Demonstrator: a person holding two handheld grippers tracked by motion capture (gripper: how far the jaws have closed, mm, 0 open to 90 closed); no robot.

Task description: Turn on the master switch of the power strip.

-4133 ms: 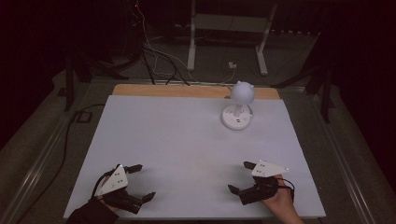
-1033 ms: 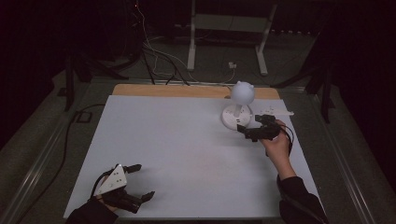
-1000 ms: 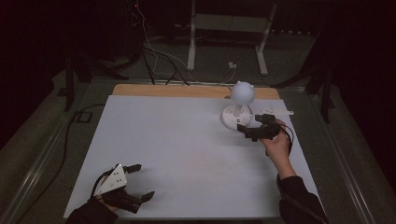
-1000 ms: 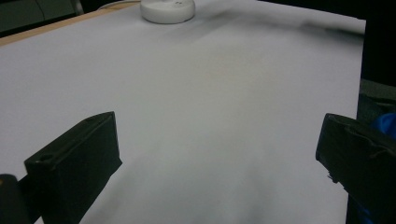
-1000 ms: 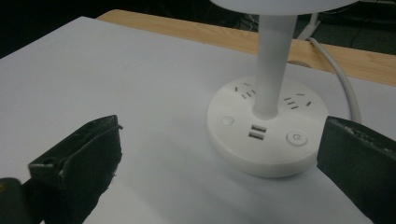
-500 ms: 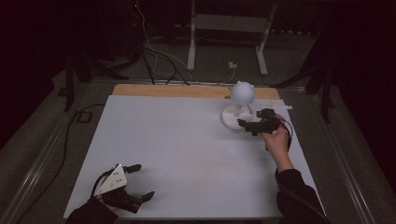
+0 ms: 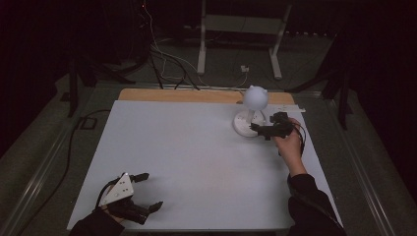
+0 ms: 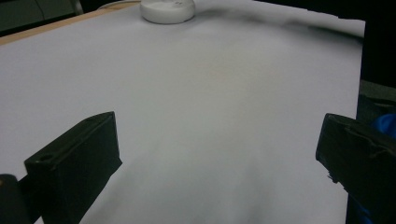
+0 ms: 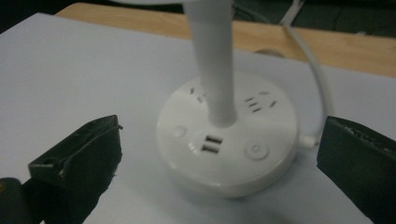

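Left gripper (image 7: 132, 196): seen at about 7 o'clock on the desk (image 7: 187, 162), at its near edge; the jaws are spread wide with nothing between them, and bare white surface is shown between them in the left gripper view.
Right hand (image 7: 290, 143): reached forward at about 2 o'clock, a dark sleeve (image 7: 310, 206) trailing back to the near edge.
Right gripper (image 7: 265, 125): held just beside the lamp's base, pointed at it; the jaws are released and stand well apart, with the base framed between them and not touched.
Lamp (image 7: 251, 114): placed at about 1 o'clock, near the far edge. A round white base (image 9: 229, 149) is shown with socket slots, two USB ports, and two round buttons on top; a white stem (image 9: 212, 60) rises from its middle to a ball-shaped white head (image 7: 255, 97).
Cord (image 9: 317, 88): a thin white lead is seen curving from the base's side toward the far wooden strip (image 7: 177, 95).
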